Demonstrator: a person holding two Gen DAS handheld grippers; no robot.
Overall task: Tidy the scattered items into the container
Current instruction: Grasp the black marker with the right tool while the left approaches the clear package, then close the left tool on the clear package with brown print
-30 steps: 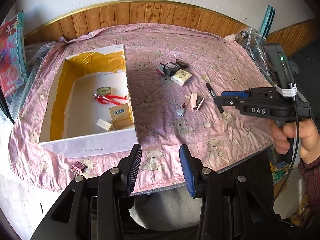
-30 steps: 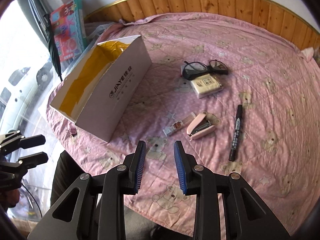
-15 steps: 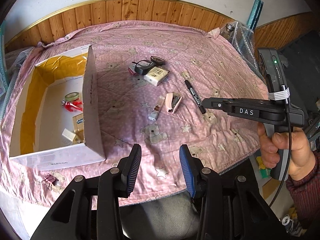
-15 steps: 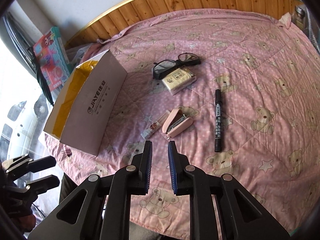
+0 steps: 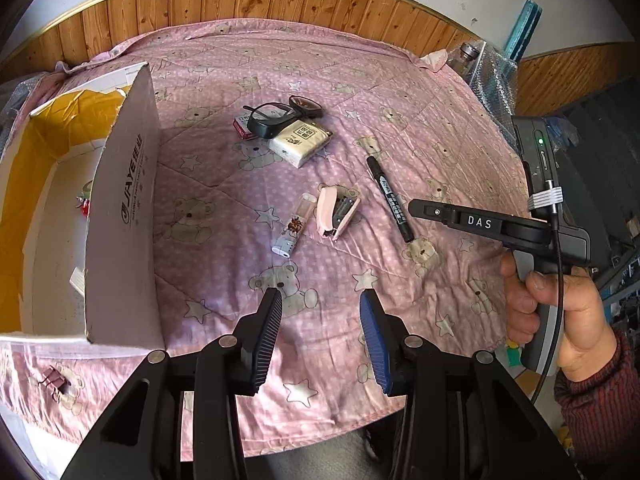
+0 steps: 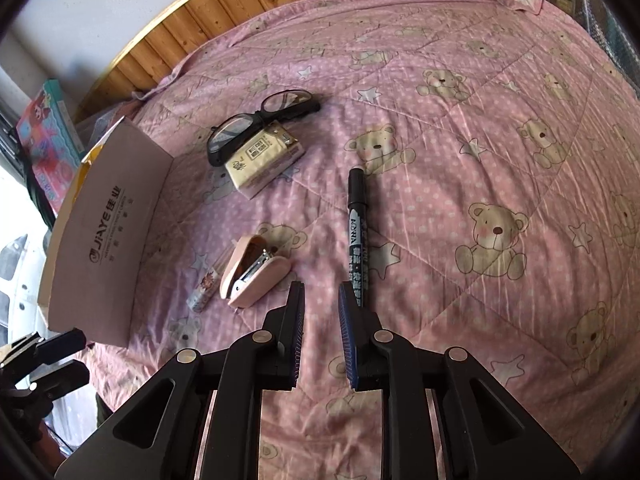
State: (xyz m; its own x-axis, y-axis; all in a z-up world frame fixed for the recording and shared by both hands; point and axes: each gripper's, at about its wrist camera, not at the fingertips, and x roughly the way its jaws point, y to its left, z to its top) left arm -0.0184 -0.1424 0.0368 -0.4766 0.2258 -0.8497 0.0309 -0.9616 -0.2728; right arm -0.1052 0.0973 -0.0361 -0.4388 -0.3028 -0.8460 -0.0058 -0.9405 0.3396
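Right wrist view shows the right tool with a narrow gap between its fingers, empty, low over the pink quilted cover with bears. A black marker pen with white lettering lies just beside its right finger, and a pale pink stapler lies on its side near the left one. The left tool is wide apart and empty. The white cardboard box with yellow inner walls stands at the left.
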